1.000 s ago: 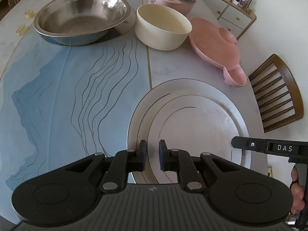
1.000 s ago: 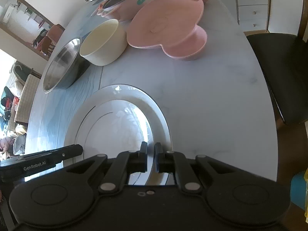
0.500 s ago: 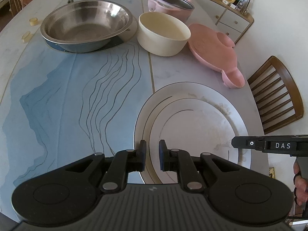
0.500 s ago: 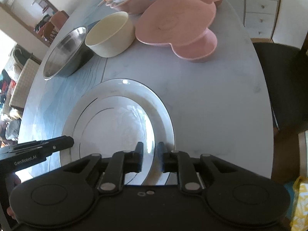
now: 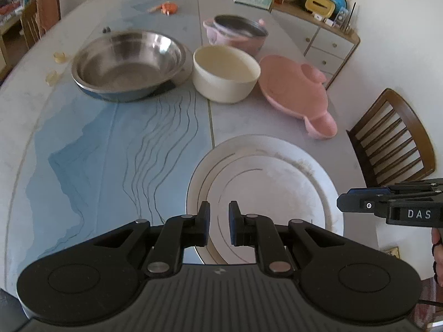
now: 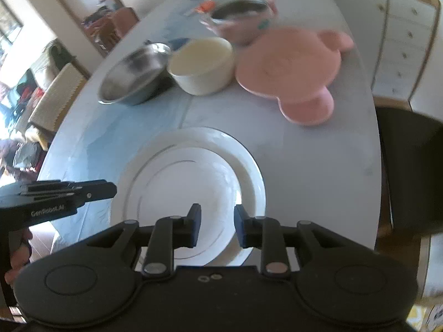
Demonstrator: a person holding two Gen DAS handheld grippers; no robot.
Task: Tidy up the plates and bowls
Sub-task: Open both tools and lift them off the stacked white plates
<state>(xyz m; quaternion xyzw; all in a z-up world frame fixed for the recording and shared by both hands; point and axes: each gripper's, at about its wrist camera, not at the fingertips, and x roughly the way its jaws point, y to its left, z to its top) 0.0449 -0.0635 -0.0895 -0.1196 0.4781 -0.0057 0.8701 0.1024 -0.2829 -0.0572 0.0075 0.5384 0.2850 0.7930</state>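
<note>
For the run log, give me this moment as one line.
left gripper: open, empty | right gripper: open, empty | white plate: on table, untouched | cream bowl, steel bowl: unstacked

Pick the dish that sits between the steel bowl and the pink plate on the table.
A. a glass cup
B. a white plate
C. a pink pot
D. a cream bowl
D: the cream bowl stands with the steel bowl on one side and the pink plate on the other.
</note>
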